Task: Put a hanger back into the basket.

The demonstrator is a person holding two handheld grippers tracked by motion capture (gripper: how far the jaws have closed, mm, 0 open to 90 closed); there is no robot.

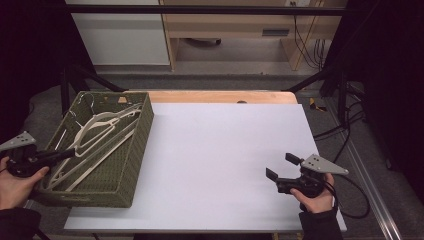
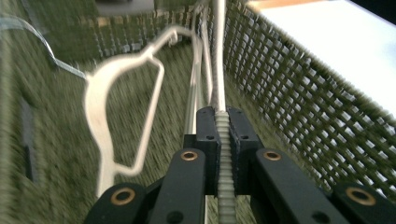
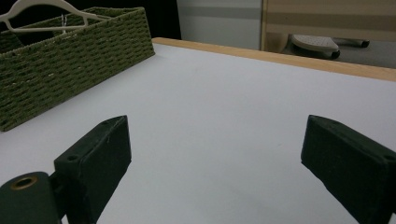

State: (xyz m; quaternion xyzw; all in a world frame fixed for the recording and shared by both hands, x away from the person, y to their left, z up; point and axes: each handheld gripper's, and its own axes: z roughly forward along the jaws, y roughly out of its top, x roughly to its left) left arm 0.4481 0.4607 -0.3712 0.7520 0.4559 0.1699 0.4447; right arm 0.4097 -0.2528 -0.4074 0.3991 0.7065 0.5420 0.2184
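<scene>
A green woven basket (image 1: 136, 160) stands at the table's left and holds several white hangers (image 1: 97, 131). My left gripper (image 1: 62, 155) reaches into the basket from its near left side. In the left gripper view this gripper (image 2: 223, 116) is shut on the ribbed white bar of one hanger (image 2: 218, 79), which runs along the basket's wall (image 2: 299, 107). A second hanger (image 2: 100, 107) lies blurred to the left on the basket floor. My right gripper (image 1: 282, 166) rests low over the white table top at the near right. Its jaws (image 3: 215, 154) stand wide open with nothing between them.
A white board (image 1: 225, 150) covers the table, with a wooden strip (image 1: 220, 96) along its far edge. From the right gripper view the basket (image 3: 70, 60) sits far left with a hanger (image 3: 42, 9) sticking up above its rim. Cables trail beyond the table's right side.
</scene>
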